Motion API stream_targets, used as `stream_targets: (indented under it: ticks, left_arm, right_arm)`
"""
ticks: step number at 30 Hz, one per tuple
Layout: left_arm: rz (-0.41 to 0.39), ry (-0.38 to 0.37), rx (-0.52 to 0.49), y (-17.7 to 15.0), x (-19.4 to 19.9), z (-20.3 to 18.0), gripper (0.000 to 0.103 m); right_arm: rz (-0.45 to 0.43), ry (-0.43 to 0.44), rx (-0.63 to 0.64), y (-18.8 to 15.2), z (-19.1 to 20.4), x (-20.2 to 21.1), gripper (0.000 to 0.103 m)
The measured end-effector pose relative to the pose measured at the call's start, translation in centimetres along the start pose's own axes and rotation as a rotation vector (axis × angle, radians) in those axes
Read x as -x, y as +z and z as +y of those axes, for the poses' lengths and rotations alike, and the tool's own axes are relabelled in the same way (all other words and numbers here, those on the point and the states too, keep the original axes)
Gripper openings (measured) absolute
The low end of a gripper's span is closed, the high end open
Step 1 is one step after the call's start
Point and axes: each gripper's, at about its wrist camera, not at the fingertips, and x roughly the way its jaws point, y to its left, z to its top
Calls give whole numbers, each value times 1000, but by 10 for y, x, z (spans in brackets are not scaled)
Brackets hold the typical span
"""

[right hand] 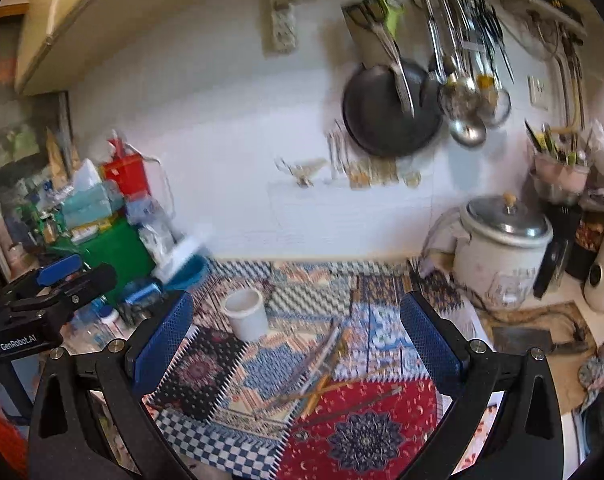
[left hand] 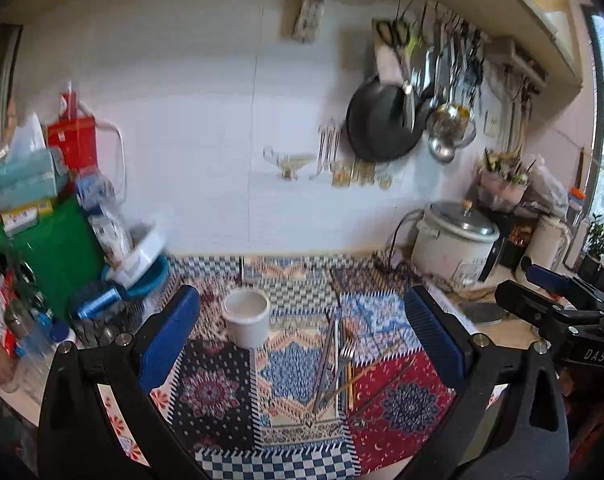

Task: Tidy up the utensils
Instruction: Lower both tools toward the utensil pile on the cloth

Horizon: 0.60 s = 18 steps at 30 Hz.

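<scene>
Patterned cloth (left hand: 302, 432) covers the bench; a fork (left hand: 344, 354) and chopsticks (left hand: 348, 384) lie loose right of the white cup (left hand: 247, 316). Both tongs, left (left hand: 302, 344) and right (right hand: 296, 350), hover wide open, empty. Next, probably grasp one utensil.

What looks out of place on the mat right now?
The utensils, a fork and chopsticks, lie loose and crisscrossed on the patterned mat right of the empty white cup. Cup stands upright; nothing spilled.
</scene>
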Motion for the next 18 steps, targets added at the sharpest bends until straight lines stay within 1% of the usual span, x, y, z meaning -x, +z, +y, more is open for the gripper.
stream_targets:
  ticks: [1, 4, 7, 9, 11, 13, 14, 15, 17, 18]
  left_arm:
    - [27, 5, 1, -4, -11, 0, 103]
    - [104, 38, -8, -18, -42, -1, 103]
    - [177, 54, -10, -33, -70, -1, 102]
    - [238, 64, -1, -44, -92, -2, 102]
    - [300, 65, 14, -55, -114, -3, 98]
    - [350, 66, 20, -62, -131, -5, 91]
    - [389, 64, 24, -69, -145, -7, 90]
    - [410, 62, 25, -73, -153, -9, 87]
    - [466, 58, 22, -85, -175, -13, 81]
    - [488, 61, 15, -89, -184, -15, 78]
  right_arm:
    - [20, -8, -9, -4, -4, -6, 103]
    - [123, -40, -62, -20, -24, -34, 103]
    - [213, -79, -110, -36, -42, -57, 103]
    - [291, -112, -153, -51, -58, -76, 102]
    - [358, -138, -185, -63, -72, -91, 102]
    - [428, -175, -214, -78, -88, -107, 102]
    - [450, -188, -223, -84, -93, -112, 102]
    - [479, -201, -235, -91, -100, -120, 101]
    - [533, -211, -262, -102, -109, -132, 97]
    - [560, -212, -278, -108, -115, -138, 93]
